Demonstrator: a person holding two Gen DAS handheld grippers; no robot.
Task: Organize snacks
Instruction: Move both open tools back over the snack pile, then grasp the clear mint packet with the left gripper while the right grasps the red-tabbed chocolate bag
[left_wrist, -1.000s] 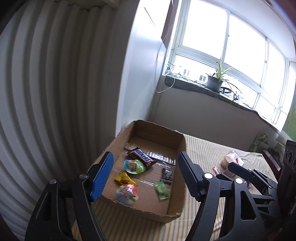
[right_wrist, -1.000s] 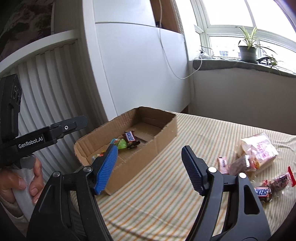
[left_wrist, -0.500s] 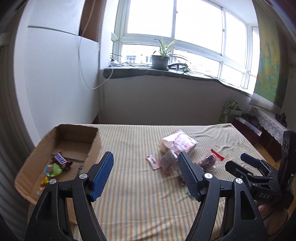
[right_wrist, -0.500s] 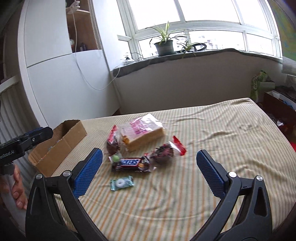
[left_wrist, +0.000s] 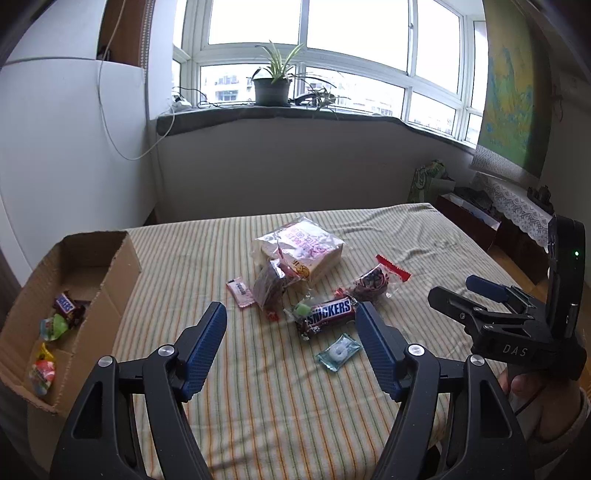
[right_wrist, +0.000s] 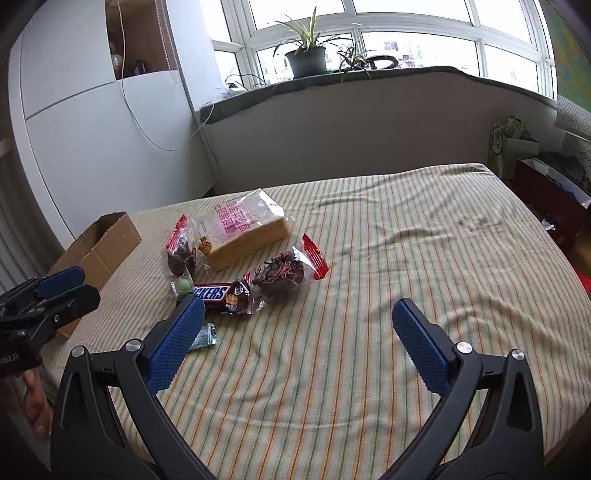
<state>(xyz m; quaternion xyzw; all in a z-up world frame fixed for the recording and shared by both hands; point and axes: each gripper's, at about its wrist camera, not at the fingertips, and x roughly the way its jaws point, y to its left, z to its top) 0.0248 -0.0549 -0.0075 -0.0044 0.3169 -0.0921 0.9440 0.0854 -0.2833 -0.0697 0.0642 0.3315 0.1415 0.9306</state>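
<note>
Cardboard box (left_wrist: 110, 284) cut by left edge in left wrist view; near wall hides part of contents. Right wrist view: box (right_wrist: 99, 251) partly behind left gripper (right_wrist: 55, 291), inside unseen. Mint candy (right_wrist: 203, 335) half hidden behind right gripper's finger (right_wrist: 173, 343). Snickers bar (right_wrist: 218, 295) first letters covered. Bread bag (left_wrist: 303, 247) print too small to read. Hand (left_wrist: 546, 402) cut by frame corner.

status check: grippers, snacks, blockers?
Left gripper and right gripper both open, jaws empty. Snickers bar, mint and bread pack loose on bedspread; box partly filled. Nothing blocking.
</note>
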